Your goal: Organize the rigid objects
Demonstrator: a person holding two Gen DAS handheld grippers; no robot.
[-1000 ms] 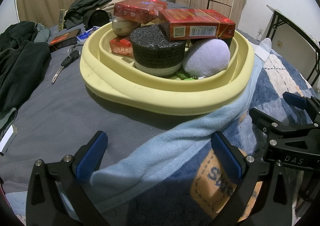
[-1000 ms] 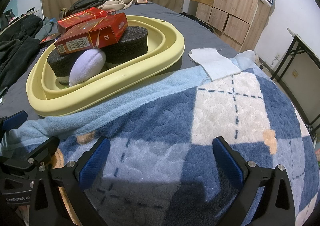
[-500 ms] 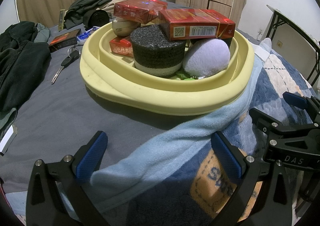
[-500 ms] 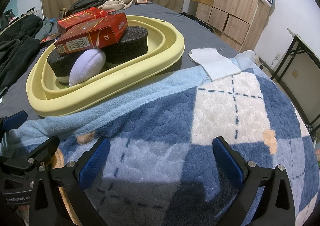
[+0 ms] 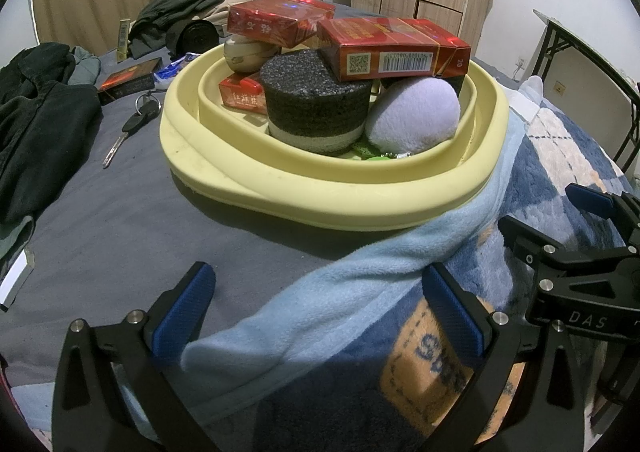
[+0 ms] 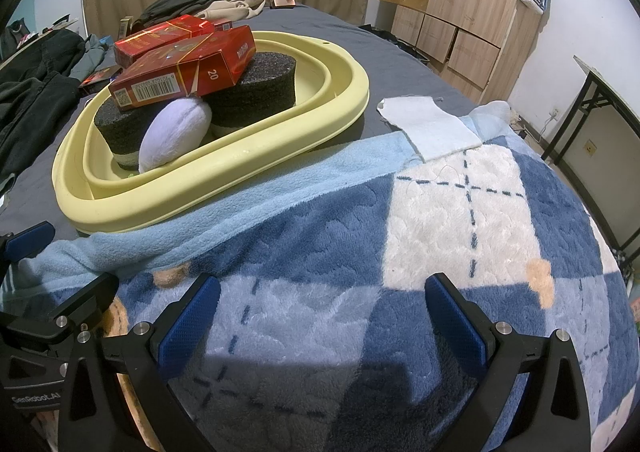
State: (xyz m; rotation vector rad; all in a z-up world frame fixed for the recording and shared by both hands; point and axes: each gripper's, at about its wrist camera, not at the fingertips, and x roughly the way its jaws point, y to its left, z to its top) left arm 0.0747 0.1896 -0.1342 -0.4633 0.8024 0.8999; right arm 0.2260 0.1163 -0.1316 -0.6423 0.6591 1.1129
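Observation:
A pale yellow basin [image 5: 332, 199] [image 6: 224, 175] rests on the bed, ahead of both grippers. It holds two black foam blocks [image 5: 316, 107] [image 6: 256, 87], red cartons [image 5: 396, 51] [image 6: 184, 71] stacked on top, a white plush ball [image 5: 416, 113] [image 6: 174, 133], a beige round object [image 5: 246, 55] and something green at the bottom [image 5: 374, 157]. My left gripper [image 5: 318, 312] is open over the blanket's light blue edge, with nothing between its fingers. My right gripper [image 6: 322, 316] is open above the checked blanket, also empty, and shows at the right of the left wrist view [image 5: 592, 236].
A blue and white checked blanket [image 6: 460, 219] covers the near bed. A key [image 5: 128, 129], a dark box [image 5: 128, 79] and dark clothes [image 5: 36, 123] lie left of the basin. A white cloth [image 6: 428, 123] lies right of it. Wooden cabinets [image 6: 452, 11] and a table frame [image 6: 600, 111] stand beyond.

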